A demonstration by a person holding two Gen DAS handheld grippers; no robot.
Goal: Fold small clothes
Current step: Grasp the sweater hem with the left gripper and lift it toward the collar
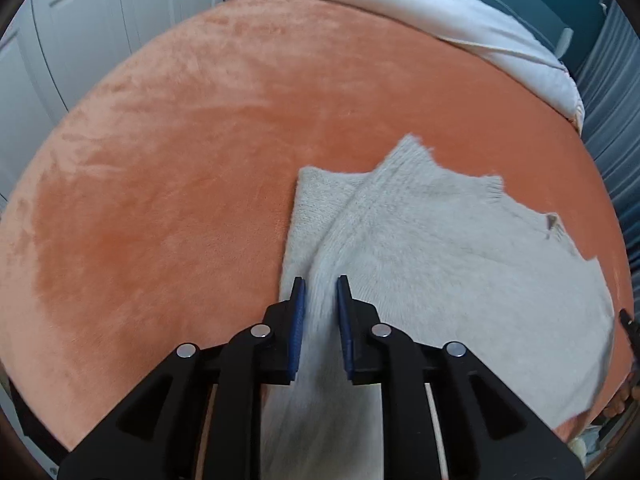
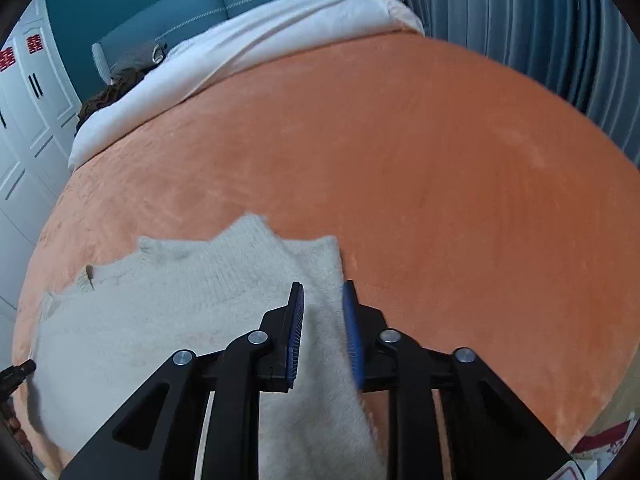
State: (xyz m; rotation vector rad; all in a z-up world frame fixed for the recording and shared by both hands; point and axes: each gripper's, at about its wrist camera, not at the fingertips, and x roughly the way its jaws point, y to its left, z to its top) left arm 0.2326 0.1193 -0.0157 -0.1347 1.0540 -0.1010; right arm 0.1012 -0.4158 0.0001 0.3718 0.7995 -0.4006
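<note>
Sweater: a pale grey fuzzy knit sweater [image 1: 440,248] lay flat on the orange blanket [image 1: 180,160], both sleeves folded in over the body
Left gripper: the left gripper [image 1: 321,284] hung over the sweater's folded sleeve edge at 6 o'clock, fingers spread, pinching nothing
Right gripper: the right gripper [image 2: 322,288] sat likewise at 6 o'clock above the opposite edge, fingers apart
Background: white duvet [image 2: 240,48] at 12 o'clock

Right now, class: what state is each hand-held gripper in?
Left hand-held gripper: open, holding nothing, over the grey sweater.
Right hand-held gripper: open, holding nothing, over the sweater's edge.
</note>
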